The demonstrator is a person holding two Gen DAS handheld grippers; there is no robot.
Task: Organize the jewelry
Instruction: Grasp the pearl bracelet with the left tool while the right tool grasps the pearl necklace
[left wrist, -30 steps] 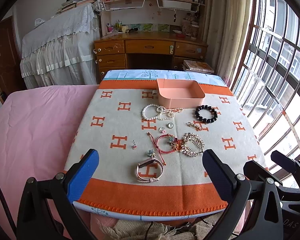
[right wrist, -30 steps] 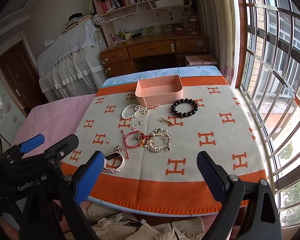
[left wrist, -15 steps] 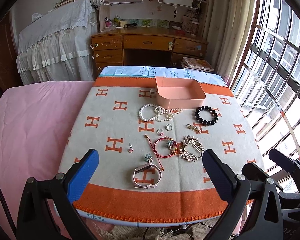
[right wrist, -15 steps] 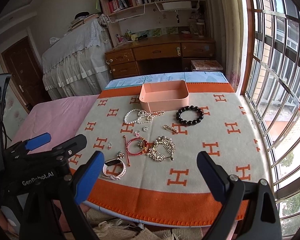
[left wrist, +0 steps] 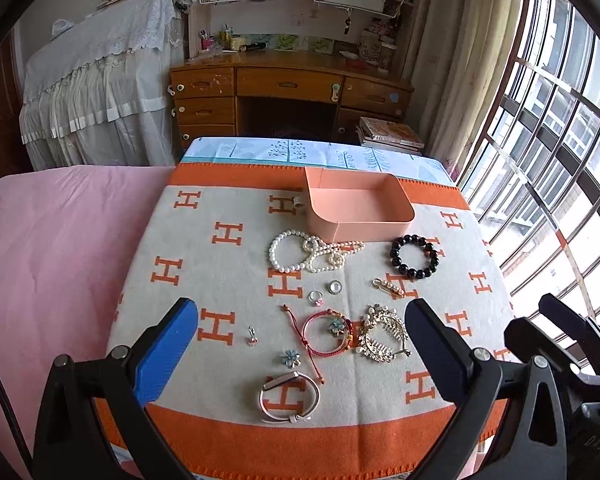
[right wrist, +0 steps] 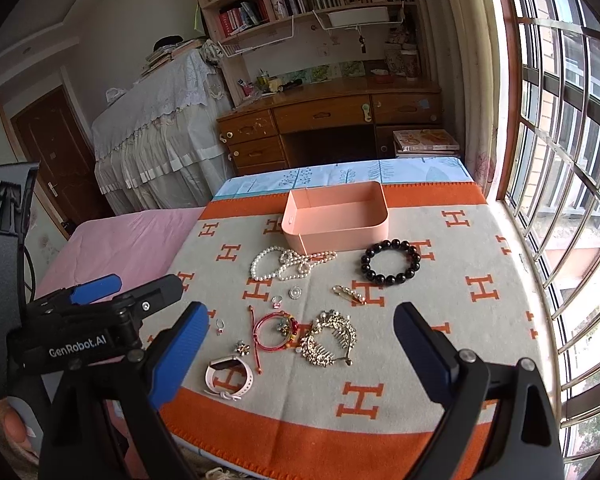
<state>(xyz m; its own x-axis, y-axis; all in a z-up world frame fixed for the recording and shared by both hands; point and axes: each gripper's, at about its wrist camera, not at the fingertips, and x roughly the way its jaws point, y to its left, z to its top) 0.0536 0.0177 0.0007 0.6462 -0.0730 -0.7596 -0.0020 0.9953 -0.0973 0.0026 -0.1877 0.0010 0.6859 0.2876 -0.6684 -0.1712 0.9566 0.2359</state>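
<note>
Jewelry lies spread on a cream and orange blanket (left wrist: pixel 228 272) (right wrist: pixel 480 340). An empty pink box (left wrist: pixel 360 208) (right wrist: pixel 336 216) stands at the far side. In front of it lie pearl strands (left wrist: pixel 308 252) (right wrist: pixel 288 264), a black bead bracelet (left wrist: pixel 414 256) (right wrist: pixel 390 262), a gold clip (left wrist: pixel 388 287), two small rings (left wrist: pixel 324 292), a red cord bracelet (left wrist: pixel 324 332) (right wrist: pixel 276 330), a gold hair comb (left wrist: pixel 382 336) (right wrist: pixel 330 338), a flower charm (left wrist: pixel 291 358), a small earring (left wrist: pixel 252 336) and a pink watch band (left wrist: pixel 290 396) (right wrist: pixel 230 376). My left gripper (left wrist: pixel 300 344) and right gripper (right wrist: pixel 300 348) are both open and empty, above the near edge.
A pink bedsheet (left wrist: pixel 60 232) lies to the left of the blanket. A wooden desk (left wrist: pixel 288 92) and bookshelves stand behind, a covered piece of furniture (left wrist: pixel 100 80) at back left, barred windows (right wrist: pixel 572 160) on the right. The left gripper's body (right wrist: pixel 80 336) shows low left in the right view.
Both grippers have risen and drawn back a little, so the jewelry sits lower and farther in view. Both stayed open. Nothing on the blanket has moved.
</note>
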